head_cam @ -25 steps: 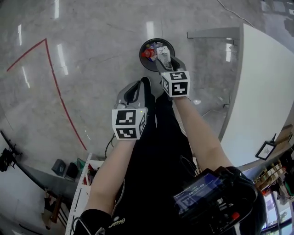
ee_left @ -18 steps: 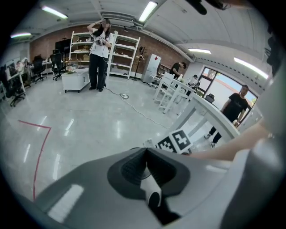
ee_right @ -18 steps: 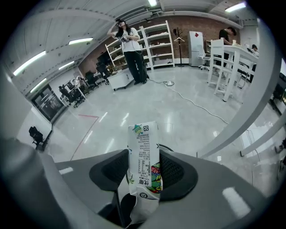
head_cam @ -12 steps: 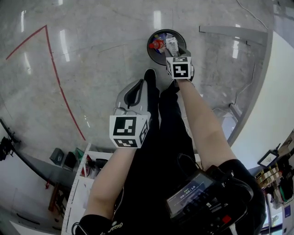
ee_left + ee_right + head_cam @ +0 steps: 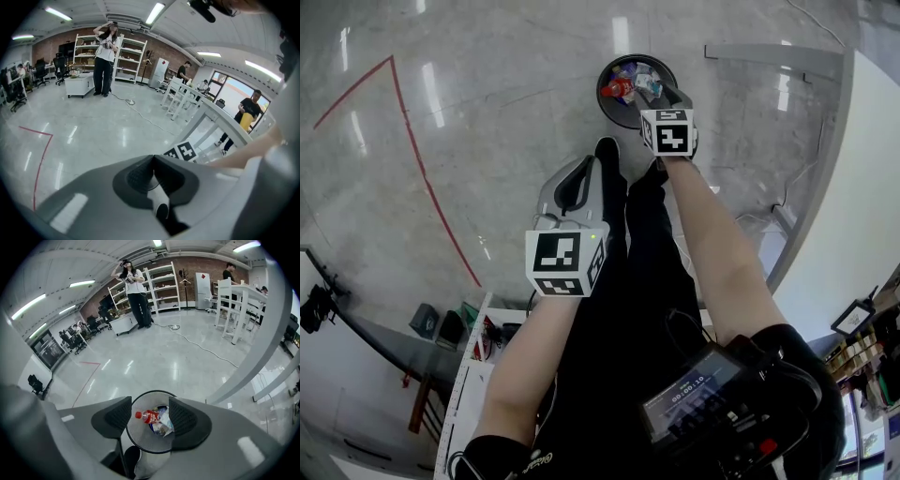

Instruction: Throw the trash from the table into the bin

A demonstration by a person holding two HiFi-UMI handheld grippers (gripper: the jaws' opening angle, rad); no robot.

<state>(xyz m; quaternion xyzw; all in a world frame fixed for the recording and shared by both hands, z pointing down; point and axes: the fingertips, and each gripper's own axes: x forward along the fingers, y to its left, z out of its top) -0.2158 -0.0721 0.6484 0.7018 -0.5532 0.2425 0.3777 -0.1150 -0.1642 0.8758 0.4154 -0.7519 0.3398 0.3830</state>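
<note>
- R tool: ribbed dark pads spread, just been opening, nothing betw. them.
- Round black mesh bin on glossy floor, 12 o'clock of R tool; inside, red-capped bottle + crinkly wrappers.
- L tool: pads pressed together, empty.

Surface: glossy grey floor | Standing on it: round black mesh bin, upright | Marking: red tape line, angled | Loose: pale cable, well apart from bin

Bin: round, black mesh, upright.
Bottle: red cap and label, lying inside the bin.
Wrappers: crumpled, touching the bottle, in the bin.
</note>
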